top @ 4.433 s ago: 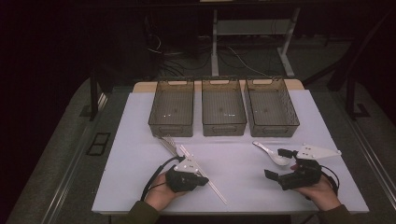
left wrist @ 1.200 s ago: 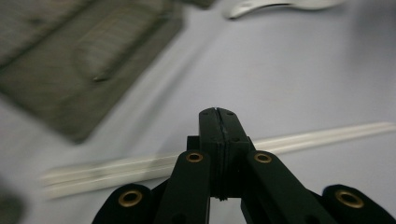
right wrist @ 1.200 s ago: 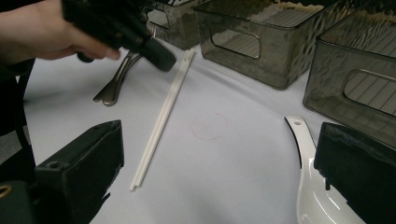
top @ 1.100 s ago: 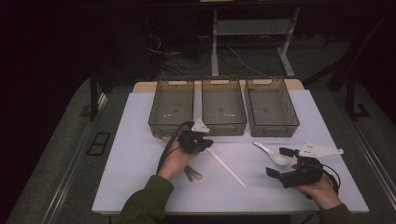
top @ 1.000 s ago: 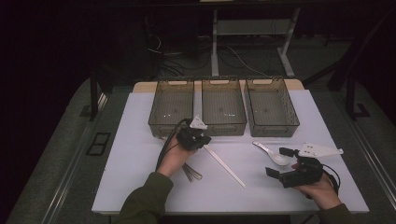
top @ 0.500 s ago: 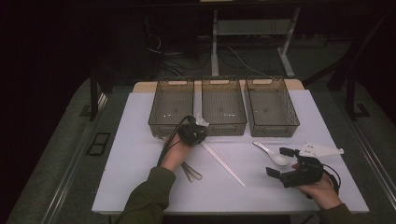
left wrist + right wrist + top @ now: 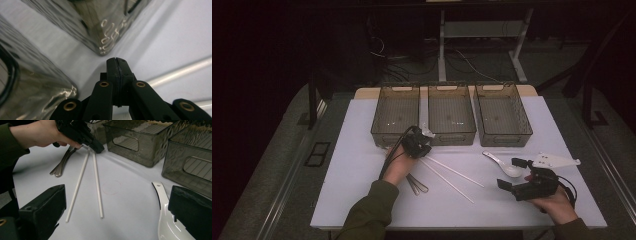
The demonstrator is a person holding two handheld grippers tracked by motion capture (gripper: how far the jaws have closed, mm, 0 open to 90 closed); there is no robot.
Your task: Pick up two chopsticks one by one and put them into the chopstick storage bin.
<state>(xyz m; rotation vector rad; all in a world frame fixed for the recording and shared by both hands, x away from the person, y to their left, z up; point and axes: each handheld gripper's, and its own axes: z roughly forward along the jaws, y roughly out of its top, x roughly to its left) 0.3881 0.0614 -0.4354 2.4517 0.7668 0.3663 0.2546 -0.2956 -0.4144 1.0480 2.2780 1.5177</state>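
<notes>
Left claw (image 7: 424, 142) pressed together with nothing between its jaws, tip low at the near wall of the left bin (image 7: 395, 116), beside the gap to the middle bin (image 7: 451, 114). Two white chopsticks (image 7: 451, 176) flat on the worktop (image 7: 357, 165), roughly parallel, long axes slanting from the left claw toward the near right. Metal spoons (image 7: 416, 184) just beside the left hand (image 7: 398, 167). Right claw (image 7: 512, 175) spread wide, empty, resting near a white ceramic spoon (image 7: 503, 163).
</notes>
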